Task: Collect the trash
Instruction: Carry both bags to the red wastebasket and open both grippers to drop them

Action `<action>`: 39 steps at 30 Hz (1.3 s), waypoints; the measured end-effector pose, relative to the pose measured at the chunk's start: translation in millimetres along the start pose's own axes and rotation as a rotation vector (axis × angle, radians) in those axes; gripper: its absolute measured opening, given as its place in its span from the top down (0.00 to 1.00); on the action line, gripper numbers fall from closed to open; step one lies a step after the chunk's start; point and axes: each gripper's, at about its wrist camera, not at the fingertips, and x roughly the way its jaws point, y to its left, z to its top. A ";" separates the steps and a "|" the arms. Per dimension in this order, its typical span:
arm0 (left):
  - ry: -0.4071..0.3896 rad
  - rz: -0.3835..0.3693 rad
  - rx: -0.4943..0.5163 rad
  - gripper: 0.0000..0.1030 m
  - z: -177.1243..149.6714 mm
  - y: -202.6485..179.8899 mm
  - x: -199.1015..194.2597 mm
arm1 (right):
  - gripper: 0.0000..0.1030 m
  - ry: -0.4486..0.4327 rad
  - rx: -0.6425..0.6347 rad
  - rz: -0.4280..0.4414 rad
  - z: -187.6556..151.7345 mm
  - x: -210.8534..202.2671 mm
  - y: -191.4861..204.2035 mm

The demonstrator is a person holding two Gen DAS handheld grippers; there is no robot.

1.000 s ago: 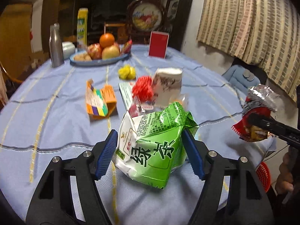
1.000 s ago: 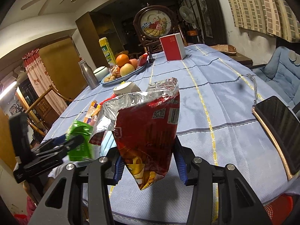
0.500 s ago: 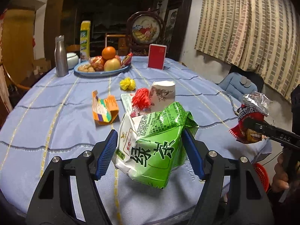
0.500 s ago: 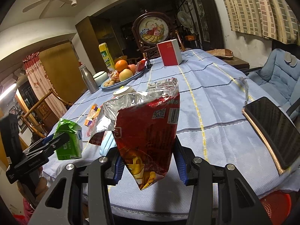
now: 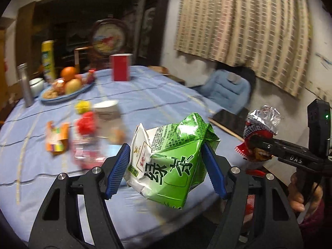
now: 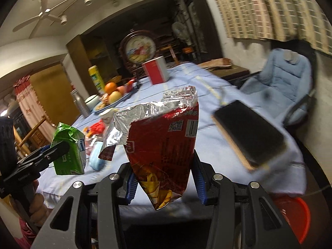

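My left gripper (image 5: pixel 166 170) is shut on a green tea bag (image 5: pixel 172 161) and holds it in the air over the table's near edge. My right gripper (image 6: pixel 164 178) is shut on a red foil snack bag (image 6: pixel 164 145), also lifted; that bag shows at the right of the left wrist view (image 5: pixel 257 137). The green bag shows at the left of the right wrist view (image 6: pixel 68 151). On the blue tablecloth (image 5: pixel 145 95) lie an orange carton (image 5: pixel 57 139), a red crumpled wrapper (image 5: pixel 87 122), a paper cup (image 5: pixel 108 114) and a yellow scrap (image 5: pixel 83 106).
A fruit plate (image 5: pixel 64 87), a metal bottle (image 5: pixel 25 85), a red box (image 5: pixel 121 67) and a yellow carton (image 5: pixel 48 57) stand at the table's far side. A dark tablet (image 6: pixel 249 134) lies at the right edge. A red bin (image 6: pixel 294 217) sits on the floor, a blue chair (image 6: pixel 280 87) beyond.
Both grippers have pulled back and swung right with their bags still held; the table now sits farther left and the red bin has come into the right wrist view.
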 end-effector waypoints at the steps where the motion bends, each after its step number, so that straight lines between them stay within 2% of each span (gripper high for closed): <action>1: 0.010 -0.029 0.013 0.33 0.8 -12.9 4.9 | 0.56 -0.006 0.013 -0.018 -4.1 -10.3 -11.2; 6: 0.047 -0.153 0.080 0.33 0.4 -68.6 20.5 | 0.56 -0.031 0.084 -0.129 -28.4 -57.2 -67.0; 11: 0.105 -0.255 0.174 0.33 -4.8 -131.8 38.4 | 0.55 -0.014 0.222 -0.246 -66.7 -84.3 -137.2; 14: 0.143 -0.301 0.230 0.33 -8.7 -165.9 53.0 | 0.55 0.029 0.322 -0.274 -93.6 -79.6 -180.6; 17: 0.182 -0.333 0.270 0.33 -13.9 -192.4 69.7 | 0.54 0.118 0.376 -0.288 -117.9 -53.7 -212.9; 18: 0.196 -0.343 0.281 0.33 -15.8 -200.0 75.4 | 0.52 0.159 0.382 -0.299 -125.8 -40.2 -221.7; 20: 0.228 -0.360 0.305 0.33 -19.4 -217.0 89.9 | 0.29 0.217 0.397 -0.327 -137.3 -20.8 -234.1; 22: 0.259 -0.373 0.328 0.33 -24.0 -233.0 103.8 | 0.26 0.232 0.429 -0.340 -146.3 -13.6 -246.0; 25: 0.301 -0.390 0.355 0.33 -31.3 -249.3 119.0 | 0.24 0.207 0.464 -0.319 -148.4 -21.2 -257.4; 29: 0.361 -0.416 0.396 0.32 -44.5 -273.7 142.5 | 0.18 0.114 0.525 -0.372 -148.3 -53.5 -281.1; 33: 0.416 -0.426 0.447 0.29 -58.5 -298.3 163.2 | 0.18 0.065 0.584 -0.385 -151.9 -74.5 -296.2; 37: 0.432 -0.371 0.475 0.15 -65.1 -311.6 177.0 | 0.18 0.046 0.605 -0.394 -161.1 -86.9 -303.3; 39: 0.434 -0.362 0.472 0.12 -64.4 -310.5 177.7 | 0.18 0.044 0.608 -0.389 -159.2 -87.7 -301.3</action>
